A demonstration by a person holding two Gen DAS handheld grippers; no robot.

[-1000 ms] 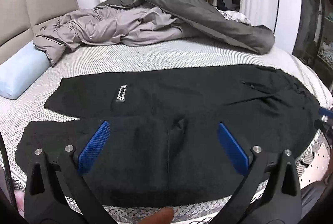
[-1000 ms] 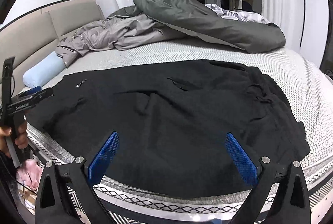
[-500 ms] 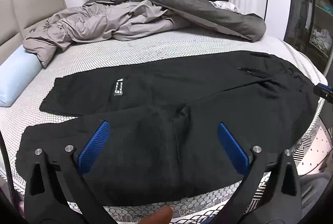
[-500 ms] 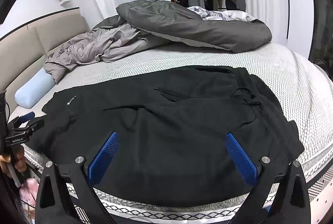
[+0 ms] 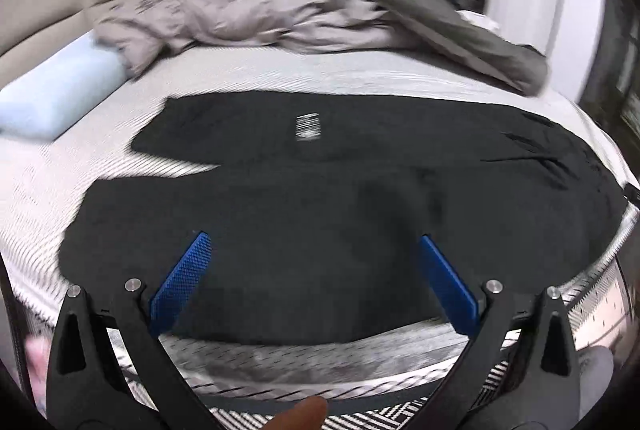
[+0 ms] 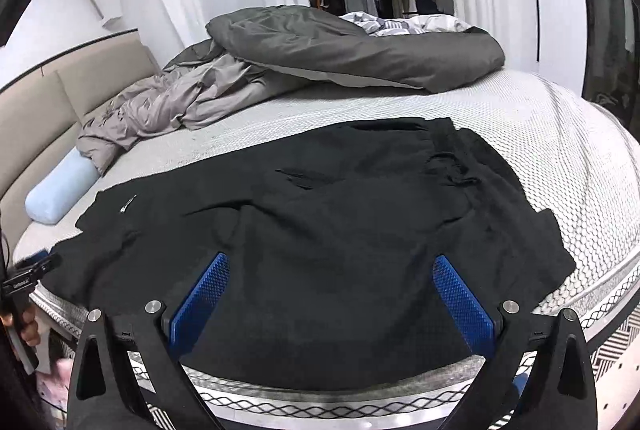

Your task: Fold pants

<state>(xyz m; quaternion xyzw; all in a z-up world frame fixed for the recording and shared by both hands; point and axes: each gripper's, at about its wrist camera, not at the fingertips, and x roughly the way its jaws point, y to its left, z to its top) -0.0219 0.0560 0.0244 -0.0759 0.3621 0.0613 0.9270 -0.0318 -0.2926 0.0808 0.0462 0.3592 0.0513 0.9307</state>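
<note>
Black pants lie spread flat across the near side of the bed, legs to the left, waist to the right; a small white label shows on the far leg. They also show in the right wrist view. My left gripper is open and empty, just above the near leg by the bed's front edge. My right gripper is open and empty above the seat area near the front edge. The left gripper shows at the far left of the right wrist view.
A crumpled grey duvet is heaped along the far side of the bed. A light blue pillow lies by the beige headboard at the left. The white mattress is bare to the right of the pants.
The left wrist view has swung left and is motion-blurred; the pants now sit further right in it. The right gripper has shifted a little toward the waist. The pants have not moved.
</note>
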